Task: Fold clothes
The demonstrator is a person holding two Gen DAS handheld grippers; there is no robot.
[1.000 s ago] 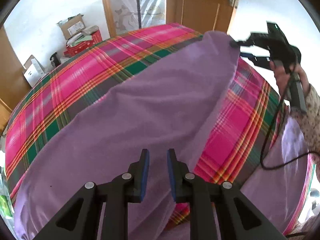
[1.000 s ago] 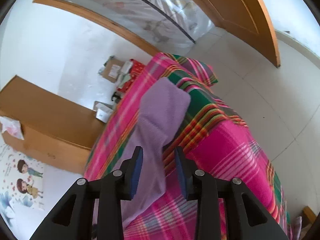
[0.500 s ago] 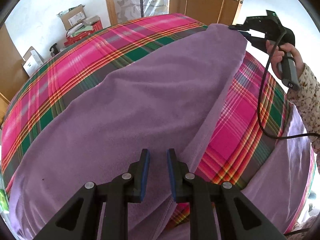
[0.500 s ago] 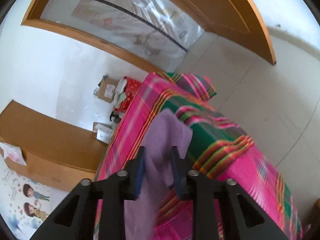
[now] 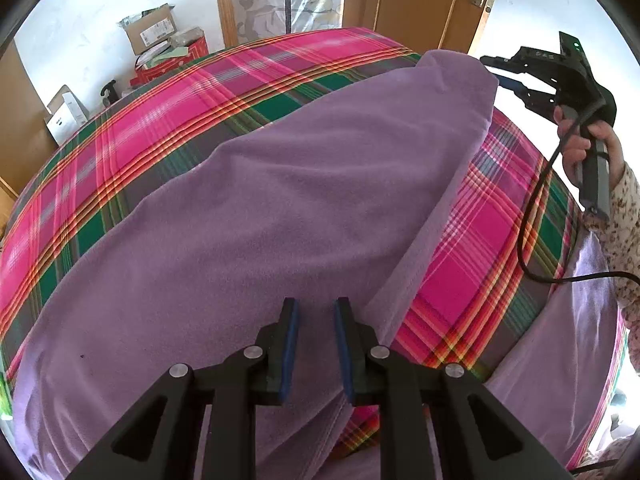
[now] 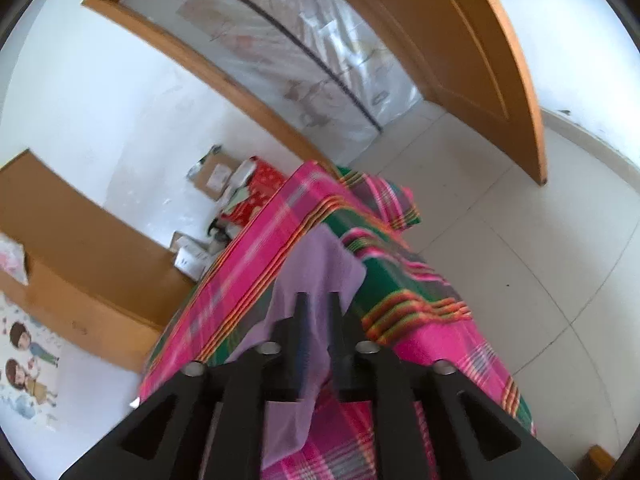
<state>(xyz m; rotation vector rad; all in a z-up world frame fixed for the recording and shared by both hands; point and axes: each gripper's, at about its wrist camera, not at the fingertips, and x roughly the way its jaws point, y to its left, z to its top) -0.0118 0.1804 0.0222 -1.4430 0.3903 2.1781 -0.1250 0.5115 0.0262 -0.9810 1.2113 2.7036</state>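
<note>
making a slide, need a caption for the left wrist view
Open left tool over purple cloth on plaid bed.

Both wrist views sit close over the plaid bed point(image 5: 200, 120) — sharing it.

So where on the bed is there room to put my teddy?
The plaid bedspread is bare on the far left, between the purple cloth and the boxes by the wall. A narrower strip lies right of the cloth's edge. The middle is covered.

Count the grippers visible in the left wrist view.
2. The left gripper is at bottom centre, jaws apart over the purple cloth. The right gripper is at upper right, by the cloth's far corner.
</note>
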